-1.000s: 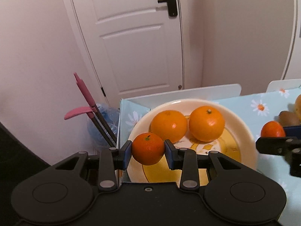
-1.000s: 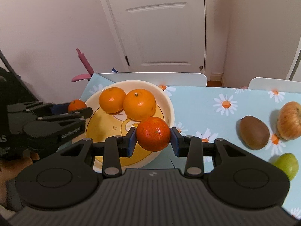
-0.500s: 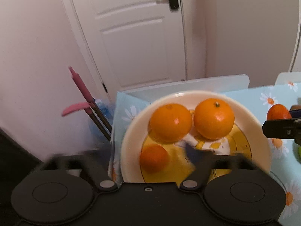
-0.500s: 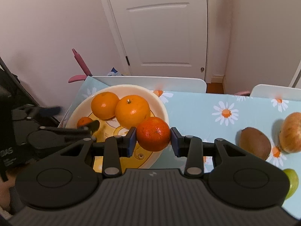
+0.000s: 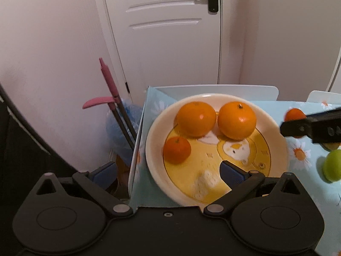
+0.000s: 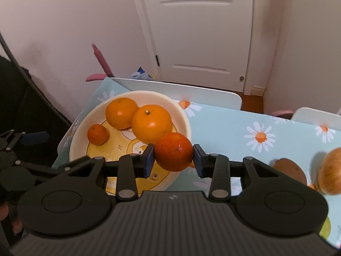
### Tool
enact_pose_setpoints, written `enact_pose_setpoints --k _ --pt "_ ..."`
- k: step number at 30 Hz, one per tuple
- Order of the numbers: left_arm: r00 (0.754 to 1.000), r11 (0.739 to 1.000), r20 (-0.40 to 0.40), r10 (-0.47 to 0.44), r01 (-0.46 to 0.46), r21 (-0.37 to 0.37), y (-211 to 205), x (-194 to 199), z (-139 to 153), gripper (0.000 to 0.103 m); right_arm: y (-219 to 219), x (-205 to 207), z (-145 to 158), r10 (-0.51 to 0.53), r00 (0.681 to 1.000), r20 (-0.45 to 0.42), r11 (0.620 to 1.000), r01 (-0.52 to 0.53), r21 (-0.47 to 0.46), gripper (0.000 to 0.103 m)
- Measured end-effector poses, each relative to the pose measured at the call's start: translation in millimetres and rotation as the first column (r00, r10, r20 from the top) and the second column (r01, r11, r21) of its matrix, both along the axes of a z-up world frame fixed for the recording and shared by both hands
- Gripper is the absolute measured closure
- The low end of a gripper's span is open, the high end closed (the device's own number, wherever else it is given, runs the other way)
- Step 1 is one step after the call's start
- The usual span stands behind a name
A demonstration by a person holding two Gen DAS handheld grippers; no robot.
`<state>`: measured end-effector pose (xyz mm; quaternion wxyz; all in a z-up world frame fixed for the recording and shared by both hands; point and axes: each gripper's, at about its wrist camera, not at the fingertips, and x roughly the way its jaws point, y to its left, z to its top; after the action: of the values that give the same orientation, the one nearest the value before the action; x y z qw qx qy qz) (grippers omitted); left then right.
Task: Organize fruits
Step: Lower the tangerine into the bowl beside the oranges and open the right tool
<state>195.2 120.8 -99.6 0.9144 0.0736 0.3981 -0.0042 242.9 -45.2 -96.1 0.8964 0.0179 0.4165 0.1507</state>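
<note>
Right claw [image 6: 173, 159] pinches a round, reddish, pitted mandarin [image 6: 173, 154] between blue pads, held over the near right rim of the plate [image 6: 183, 117]. Left claw [image 5: 168, 173] is spread wide with nothing between its fingers, at the plate's near left edge; one blue pad [image 5: 231, 173] lies over the plate, the other hangs off the tabletop's left edge.

The plate is cream, glossy and shallow with a yellow cartoon print in the middle, at the tabletop's far left corner. In it: two big smooth oranges [image 5: 196, 118] [image 5: 237, 120] side by side at the far side, looking like they touch, and a small darker mandarin [image 5: 177, 150] on the left, just beside one of them.

Tabletop [image 6: 223, 128] wears a light blue cloth with daisies. Near its right edge sit a fuzzy brown kiwi [image 6: 289, 169], half hidden by the claw body, a tan roundish fruit [image 6: 330, 170] cut by the frame, and a blurred green fruit [image 5: 332, 165].
</note>
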Motion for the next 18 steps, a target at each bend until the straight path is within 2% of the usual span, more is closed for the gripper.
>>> enact_pose_setpoints --k 10,16,18 --pt "1.000 0.999 0.004 0.030 -0.030 0.024 -5.1 -23.9 1.1 0.000 27.9 9.8 -16.7 0.139 0.990 0.005 0.989 -0.138 -0.058 0.050" --pt "0.999 0.998 0.005 0.043 -0.043 0.039 -3.0 -35.5 2.4 0.000 31.0 7.8 -20.8 0.151 0.988 -0.008 0.987 -0.152 -0.053 0.049" --pt "0.999 0.998 0.006 0.048 -0.048 0.030 -1.8 -40.0 3.0 0.000 29.4 5.5 -18.1 0.141 0.990 0.005 0.989 -0.140 -0.052 0.038"
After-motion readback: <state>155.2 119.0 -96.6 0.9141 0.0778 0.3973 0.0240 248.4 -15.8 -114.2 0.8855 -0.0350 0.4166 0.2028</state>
